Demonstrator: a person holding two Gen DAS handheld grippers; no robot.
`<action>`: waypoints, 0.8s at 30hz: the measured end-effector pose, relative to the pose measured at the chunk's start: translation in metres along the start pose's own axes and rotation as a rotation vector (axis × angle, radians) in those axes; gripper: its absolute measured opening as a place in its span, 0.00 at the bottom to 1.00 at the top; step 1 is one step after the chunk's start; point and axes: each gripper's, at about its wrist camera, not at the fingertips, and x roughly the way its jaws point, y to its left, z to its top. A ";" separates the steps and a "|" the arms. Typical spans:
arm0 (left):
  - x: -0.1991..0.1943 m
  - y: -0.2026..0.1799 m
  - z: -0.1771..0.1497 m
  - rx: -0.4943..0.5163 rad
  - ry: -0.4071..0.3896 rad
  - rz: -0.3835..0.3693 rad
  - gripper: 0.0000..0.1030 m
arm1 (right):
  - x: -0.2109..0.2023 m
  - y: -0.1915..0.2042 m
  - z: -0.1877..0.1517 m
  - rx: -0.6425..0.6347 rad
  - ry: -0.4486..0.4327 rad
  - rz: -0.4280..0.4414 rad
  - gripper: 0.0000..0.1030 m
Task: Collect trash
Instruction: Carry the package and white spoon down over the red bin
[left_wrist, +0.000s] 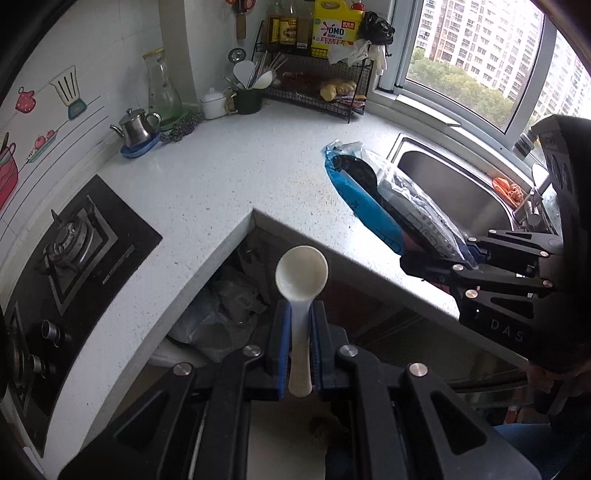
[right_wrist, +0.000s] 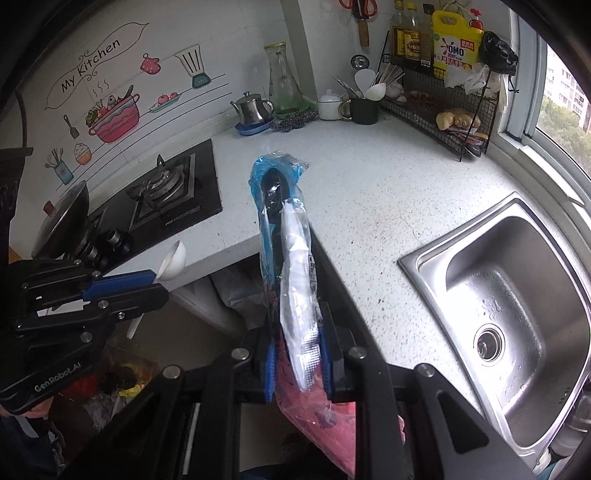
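My left gripper (left_wrist: 300, 325) is pinched on a smooth white plastic spoon (left_wrist: 301, 277), bowl up, above a crumpled grey bag (left_wrist: 221, 310) below the counter edge. My right gripper (right_wrist: 297, 332) clamps crinkly blue-and-clear wrappers (right_wrist: 286, 236) (red film underneath). Only the right view shows the steel sink (right_wrist: 517, 295) drain. Speckled white countertop (left_wrist: 229, 177), window behind.

Right tongs (right_wrist: 297, 354) clamping blue plastic wrapper (right_wrist: 280, 229), left tongs (right_wrist: 157, 286) pinching white spoon (right_wrist: 173, 260), steel sink (right_wrist: 424, 258)
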 end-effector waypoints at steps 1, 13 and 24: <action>0.001 0.001 -0.006 -0.005 0.007 -0.005 0.09 | 0.001 0.003 -0.006 0.007 0.005 -0.002 0.17; 0.043 0.002 -0.079 -0.055 0.115 -0.056 0.09 | 0.033 0.015 -0.076 0.042 0.106 -0.028 0.17; 0.154 0.001 -0.128 -0.083 0.218 -0.103 0.09 | 0.121 -0.016 -0.131 0.087 0.201 -0.055 0.17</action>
